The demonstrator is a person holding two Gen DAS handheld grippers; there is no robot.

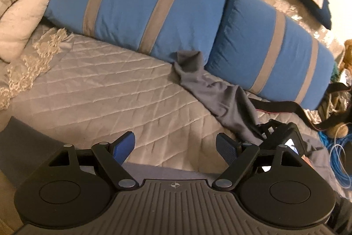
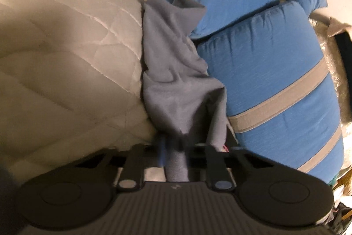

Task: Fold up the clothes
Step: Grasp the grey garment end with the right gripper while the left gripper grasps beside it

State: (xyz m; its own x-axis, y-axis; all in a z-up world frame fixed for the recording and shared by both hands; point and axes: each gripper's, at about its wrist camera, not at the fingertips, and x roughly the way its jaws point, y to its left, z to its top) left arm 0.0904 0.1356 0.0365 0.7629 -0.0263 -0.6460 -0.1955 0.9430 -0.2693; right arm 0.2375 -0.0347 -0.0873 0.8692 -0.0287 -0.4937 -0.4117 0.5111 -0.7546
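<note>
Quilted bed (image 1: 92, 89), striped blue pillows (image 1: 136, 10) behind. Right tool (image 2: 176, 147) clamped on grey garment (image 2: 173, 72), likely to drag it flat. Left tool (image 1: 175, 147) wide open, empty, waiting.

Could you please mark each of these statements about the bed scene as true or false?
1. The right gripper is shut on the grey garment. True.
2. The left gripper holds the garment between its fingers. False: its fingers stand apart with nothing between them, over the quilted bedspread.
3. The striped pillows are red with white bands. False: they are blue with grey bands.
4. The far end of the garment lies against the blue pillows. True.
5. A coil of blue cable lies at the right edge of the left wrist view. True.
</note>
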